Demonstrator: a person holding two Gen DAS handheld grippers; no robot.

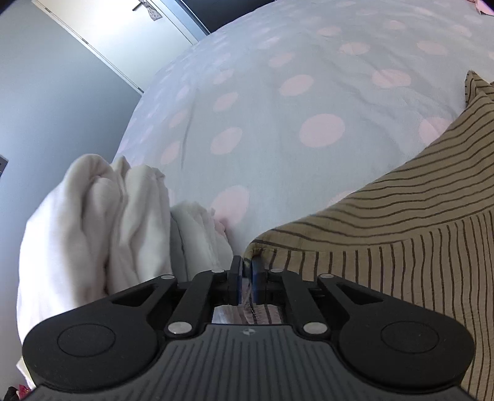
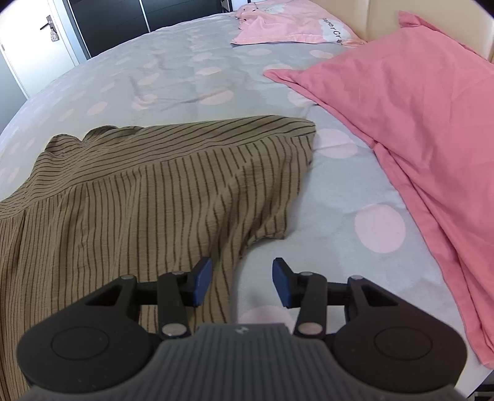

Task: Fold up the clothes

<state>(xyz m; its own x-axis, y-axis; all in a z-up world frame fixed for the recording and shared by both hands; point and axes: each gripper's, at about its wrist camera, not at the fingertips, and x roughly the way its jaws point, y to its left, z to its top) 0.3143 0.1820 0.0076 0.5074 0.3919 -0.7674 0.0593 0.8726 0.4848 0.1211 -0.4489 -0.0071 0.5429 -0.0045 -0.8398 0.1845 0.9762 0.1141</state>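
A tan shirt with thin dark stripes (image 2: 148,191) lies spread on the bed, its short sleeve (image 2: 278,160) reaching right. In the left wrist view the same striped shirt (image 1: 386,234) fills the right side, and my left gripper (image 1: 247,271) is shut on its sleeve hem at the edge. My right gripper (image 2: 242,279) stands open just above the shirt's right side edge, its left finger (image 2: 202,280) over the fabric and its right finger (image 2: 282,282) over bare sheet. Nothing sits between the right fingers.
The bed has a grey sheet with pale pink dots (image 2: 173,80). White folded clothes (image 1: 102,222) lie left of my left gripper. A pink pillow (image 2: 416,123) lies at the right, another pink pillow (image 2: 290,27) at the far end. A white door (image 2: 34,40) stands beyond.
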